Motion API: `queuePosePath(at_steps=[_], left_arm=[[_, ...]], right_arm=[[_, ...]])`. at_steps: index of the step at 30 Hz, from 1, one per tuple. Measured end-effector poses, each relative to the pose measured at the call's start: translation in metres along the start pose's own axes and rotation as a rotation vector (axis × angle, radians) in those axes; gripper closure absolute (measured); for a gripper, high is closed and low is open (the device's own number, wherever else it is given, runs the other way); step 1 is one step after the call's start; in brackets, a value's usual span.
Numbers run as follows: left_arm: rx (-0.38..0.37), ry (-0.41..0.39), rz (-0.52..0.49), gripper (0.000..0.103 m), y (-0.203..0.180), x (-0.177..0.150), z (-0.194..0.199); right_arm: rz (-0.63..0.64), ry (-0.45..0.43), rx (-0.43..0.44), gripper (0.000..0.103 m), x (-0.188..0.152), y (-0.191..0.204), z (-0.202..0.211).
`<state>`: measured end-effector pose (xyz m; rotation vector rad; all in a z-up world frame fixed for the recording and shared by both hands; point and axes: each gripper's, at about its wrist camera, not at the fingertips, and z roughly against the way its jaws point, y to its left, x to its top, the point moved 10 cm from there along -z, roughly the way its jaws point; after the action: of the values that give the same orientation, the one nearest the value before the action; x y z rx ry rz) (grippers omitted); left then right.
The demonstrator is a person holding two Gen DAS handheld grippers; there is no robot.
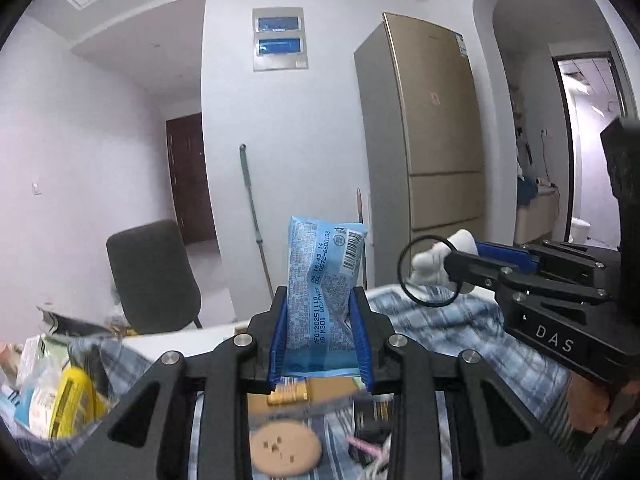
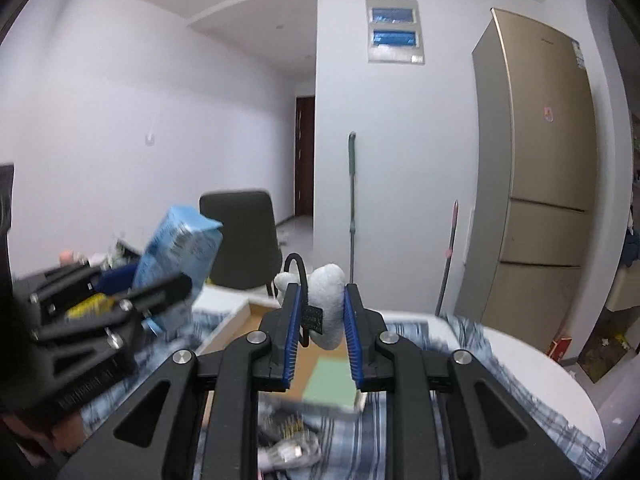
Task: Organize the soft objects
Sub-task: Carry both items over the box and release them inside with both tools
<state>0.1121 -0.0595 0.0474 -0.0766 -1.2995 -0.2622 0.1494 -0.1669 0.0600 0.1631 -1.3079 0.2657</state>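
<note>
My left gripper [image 1: 319,300] is shut on a light blue tissue pack [image 1: 325,280] and holds it upright above the table; the pack also shows in the right wrist view [image 2: 180,252], with the left gripper [image 2: 176,284] at the left. My right gripper [image 2: 322,300] is shut on a small white plush toy [image 2: 328,300] with a black loop cord [image 2: 298,268]. In the left wrist view the right gripper [image 1: 460,264] holds the plush [image 1: 432,264] with its loop [image 1: 416,276] at the right.
A blue plaid cloth [image 1: 460,332] covers the table. An open cardboard box [image 2: 248,320] with a green pad [image 2: 332,384] lies below. Snack bags [image 1: 68,392] lie left, a round cookie [image 1: 286,450] and cables [image 2: 288,448] near. A dark chair [image 1: 152,276] and a fridge [image 1: 432,136] stand behind.
</note>
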Motion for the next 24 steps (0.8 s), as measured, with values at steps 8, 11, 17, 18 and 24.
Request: queuePosePath(at_steps=[8,11,17,18,24], left_arm=[[0.016,-0.075,0.039,0.072,0.014,0.050,-0.032],[0.014,-0.082,0.068,0.072,0.020,0.061,-0.045],[0.022,-0.076,0.125,0.072,0.031,0.060,-0.072],[0.025,-0.073,0.138,0.072,0.033,0.058,-0.076],[0.028,-0.007,0.167,0.072,0.042,0.031,-0.105]], right_arm=[[-0.031,-0.045,-0.038,0.084,0.029,-0.007,-0.034],[-0.028,-0.058,-0.058,0.084,0.028,-0.011,-0.042],[-0.069,0.002,-0.075,0.084,0.006,-0.030,-0.069],[-0.066,0.011,-0.078,0.084,0.002,-0.032,-0.073],[-0.051,0.087,-0.083,0.084,-0.031,-0.031,-0.093]])
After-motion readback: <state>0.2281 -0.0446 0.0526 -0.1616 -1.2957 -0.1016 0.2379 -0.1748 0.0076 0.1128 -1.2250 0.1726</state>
